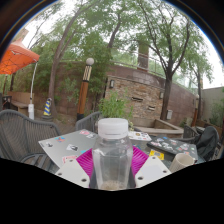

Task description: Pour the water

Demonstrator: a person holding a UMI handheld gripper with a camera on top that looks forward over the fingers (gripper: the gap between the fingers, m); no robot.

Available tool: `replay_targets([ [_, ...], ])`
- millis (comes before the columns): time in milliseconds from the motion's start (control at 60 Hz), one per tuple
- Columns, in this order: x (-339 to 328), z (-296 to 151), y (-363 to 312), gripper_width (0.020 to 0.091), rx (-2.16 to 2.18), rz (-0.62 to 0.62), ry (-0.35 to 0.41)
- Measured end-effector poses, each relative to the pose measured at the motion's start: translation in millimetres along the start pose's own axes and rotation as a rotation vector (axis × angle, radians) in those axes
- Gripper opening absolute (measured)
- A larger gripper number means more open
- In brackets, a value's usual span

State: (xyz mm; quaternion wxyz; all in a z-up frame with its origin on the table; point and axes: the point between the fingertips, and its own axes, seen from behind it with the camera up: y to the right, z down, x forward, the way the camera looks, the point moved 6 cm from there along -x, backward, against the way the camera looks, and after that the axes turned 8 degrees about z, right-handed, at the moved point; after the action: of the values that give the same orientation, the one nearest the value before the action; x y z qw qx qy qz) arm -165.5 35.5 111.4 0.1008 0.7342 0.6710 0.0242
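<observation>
A clear plastic water bottle (112,158) with a white cap stands upright between my gripper's (112,166) two fingers. Both magenta pads (86,162) press against its sides, so the fingers are shut on it. The bottle is lifted above a grey outdoor table (62,148), which lies beyond and below it. The bottle's lower end is hidden by the gripper body.
Cards and papers (137,136) lie on the table beyond the bottle. A dark wicker chair (22,135) stands at the left, more seating at the right. A potted plant (116,106), a brick wall (140,92), trees and an orange umbrella (16,56) are behind.
</observation>
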Motion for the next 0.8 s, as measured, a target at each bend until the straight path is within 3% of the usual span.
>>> replay_targets([
  [183, 4, -10, 9, 0.0458, 0.156, -0.120, -0.068],
  [317, 16, -62, 55, 0.0458, 0.684, -0.201, -0.127],
  [350, 24, -56, 73, 0.0458, 0.844, -0.240, -0.137],
  [383, 26, -74, 90, 0.0457, 1.030, -0.252, -0.180],
  [417, 36, -59, 110, 0.0456, 1.189, -0.295, -0.197],
  [450, 31, -75, 116, 0.0456, 1.370, -0.286, -0.243],
  [517, 44, -42, 139, 0.0455, 1.679, -0.377, -0.291],
  [617, 40, -37, 168, 0.0452, 2.116, -0.391, -0.372],
  [800, 36, -18, 181, 0.0456, 2.426, -0.469, -0.357],
])
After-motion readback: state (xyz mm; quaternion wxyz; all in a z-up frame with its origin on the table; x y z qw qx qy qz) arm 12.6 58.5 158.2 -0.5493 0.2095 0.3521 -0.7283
